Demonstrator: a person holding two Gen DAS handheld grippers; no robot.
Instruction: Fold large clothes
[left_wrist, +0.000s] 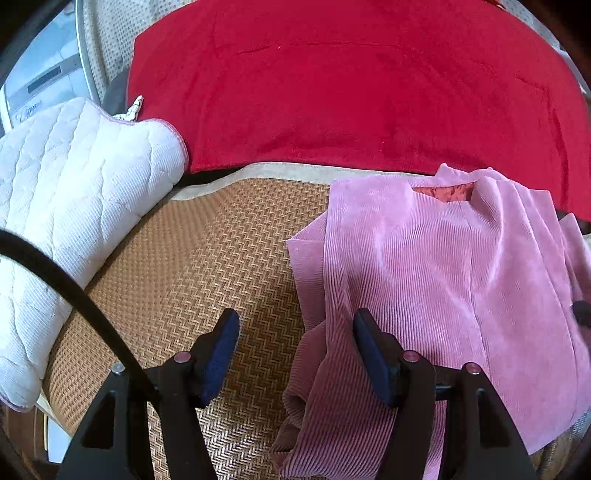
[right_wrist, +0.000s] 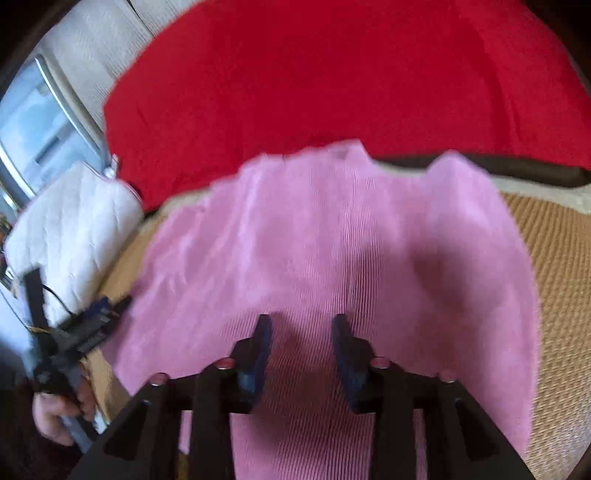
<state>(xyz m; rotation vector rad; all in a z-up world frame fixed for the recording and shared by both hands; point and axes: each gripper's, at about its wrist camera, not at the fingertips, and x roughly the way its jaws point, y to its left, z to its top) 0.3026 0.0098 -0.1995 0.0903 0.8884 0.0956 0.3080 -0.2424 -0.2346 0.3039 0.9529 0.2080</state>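
In the left wrist view, the left gripper (left_wrist: 295, 325) sits at bottom centre with its jaws spread apart, gripping nothing, over the woven mat (left_wrist: 207, 266). The pink garment (left_wrist: 436, 266) lies on the mat across the right half of the frame (ribbed, partly folded over itself). A white quilted pillow (left_wrist: 74, 206) fills the left side, and a red blanket (left_wrist: 351, 92) spans the top.

In the right wrist view (blurred), the right gripper (right_wrist: 301, 325) at bottom centre has its jaws parted above the pink garment, which fills the middle of the frame.
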